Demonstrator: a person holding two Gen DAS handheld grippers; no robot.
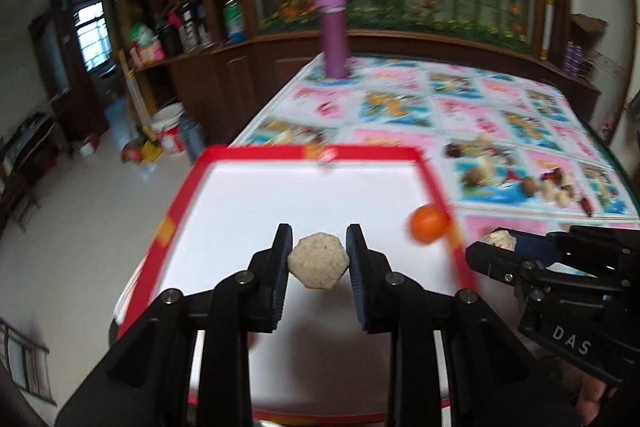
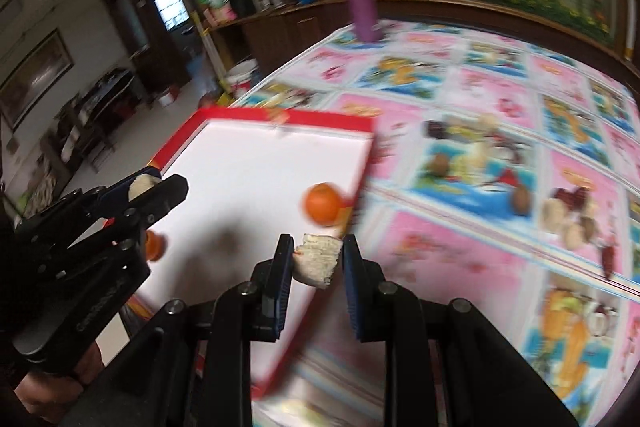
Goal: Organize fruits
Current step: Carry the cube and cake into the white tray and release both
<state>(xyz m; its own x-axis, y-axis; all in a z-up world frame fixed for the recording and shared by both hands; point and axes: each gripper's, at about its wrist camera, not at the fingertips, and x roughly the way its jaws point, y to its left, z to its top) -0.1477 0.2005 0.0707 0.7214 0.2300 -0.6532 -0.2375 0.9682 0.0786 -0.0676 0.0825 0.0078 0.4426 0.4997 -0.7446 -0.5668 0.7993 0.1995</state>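
Observation:
In the left wrist view my left gripper is shut on a pale beige hexagonal piece, held above the white floor of a red-rimmed tray. An orange fruit sits just inside the tray's right rim. My right gripper comes in from the right, shut on a second beige chunk. In the right wrist view that right gripper grips its rough beige chunk over the tray's near right rim. The left gripper is at the left. A second orange peeks from behind it.
A pile of nuts, dried red fruits and pale pieces lies on the colourful patterned tablecloth right of the tray. A purple bottle stands at the table's far edge. The table's left edge drops to the floor with buckets.

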